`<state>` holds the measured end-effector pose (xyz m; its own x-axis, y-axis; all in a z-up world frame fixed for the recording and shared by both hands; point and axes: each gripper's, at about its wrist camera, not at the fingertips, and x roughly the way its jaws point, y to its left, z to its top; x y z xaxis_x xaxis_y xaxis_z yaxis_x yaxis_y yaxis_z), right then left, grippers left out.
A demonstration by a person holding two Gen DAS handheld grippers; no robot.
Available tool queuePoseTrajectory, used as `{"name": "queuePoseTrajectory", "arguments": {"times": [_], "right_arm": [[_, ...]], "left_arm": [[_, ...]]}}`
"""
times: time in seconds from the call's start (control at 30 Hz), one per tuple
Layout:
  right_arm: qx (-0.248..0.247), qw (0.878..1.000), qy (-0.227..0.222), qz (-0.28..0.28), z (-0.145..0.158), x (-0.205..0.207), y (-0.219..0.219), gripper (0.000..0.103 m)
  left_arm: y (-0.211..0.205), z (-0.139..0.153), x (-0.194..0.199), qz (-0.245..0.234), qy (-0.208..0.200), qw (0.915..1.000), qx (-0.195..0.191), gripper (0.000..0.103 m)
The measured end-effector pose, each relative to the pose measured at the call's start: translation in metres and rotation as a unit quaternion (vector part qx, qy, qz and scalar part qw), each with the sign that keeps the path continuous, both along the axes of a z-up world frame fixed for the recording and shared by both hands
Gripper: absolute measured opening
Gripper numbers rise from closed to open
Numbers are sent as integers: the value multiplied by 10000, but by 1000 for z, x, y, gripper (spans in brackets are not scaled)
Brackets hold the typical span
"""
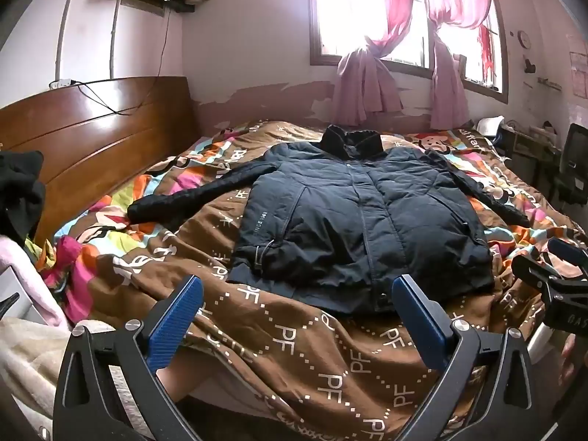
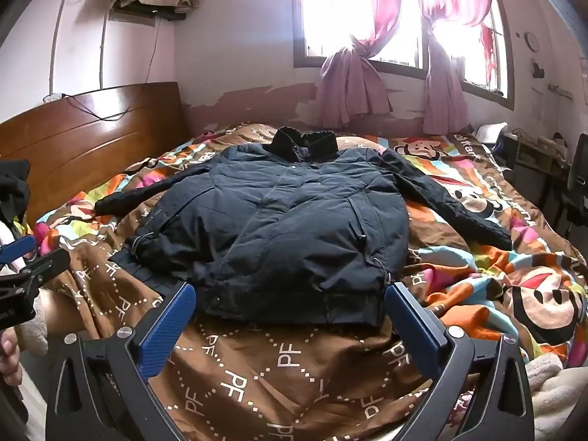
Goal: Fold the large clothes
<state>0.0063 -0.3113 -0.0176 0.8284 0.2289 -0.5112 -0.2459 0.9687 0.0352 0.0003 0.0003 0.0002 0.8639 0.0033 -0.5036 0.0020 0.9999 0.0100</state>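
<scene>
Here, one dark navy padded jacket (image 1: 362, 220) lies flat and front-up on a bed covered by a brown quilt w/ "PF" lettering and bright cartoon patches (image 1: 301, 352). Its collar points away toward the far wall and window; its hem is the nearest edge. So the long axis runs straight away from both grippers, and both sleeves spread out to the sides.

The left gripper (image 1: 297, 305), black frame w/ blue ribbed pads, hangs just short of the hem w/ fingers spread wide and nothing between them. It sits toward the hem's left half. The right gripper (image 2: 290, 312), same build, is also spread wide and empty, lined up roughly across the hem's right half. Neither touches the fabric. Both tilt down toward the bed.

The key relation: the jacket is ahead of and below both sets of fingers. The left sleeve (image 1: 191, 194) lies nearer the left gripper, the right sleeve (image 2: 452, 198) nearer the right. Judging from this, folding has not begun; a likely first step is bringing a sleeve inward.

Count: 1 jacket, 2 sleeves, 2 grippers, 1 bed. A wooden headboard (image 1: 84, 139) stands at left, pink curtains (image 1: 371, 84) at the back.
</scene>
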Motion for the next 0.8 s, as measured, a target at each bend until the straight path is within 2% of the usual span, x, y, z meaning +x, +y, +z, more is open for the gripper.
{"name": "queuePoseTrajectory", "arguments": {"times": [0.8], "right_arm": [[58,10000,14,-37,2,-1,2,103]], "left_arm": [[0,-2,-1,-1,-86,9998,167,101]]}}
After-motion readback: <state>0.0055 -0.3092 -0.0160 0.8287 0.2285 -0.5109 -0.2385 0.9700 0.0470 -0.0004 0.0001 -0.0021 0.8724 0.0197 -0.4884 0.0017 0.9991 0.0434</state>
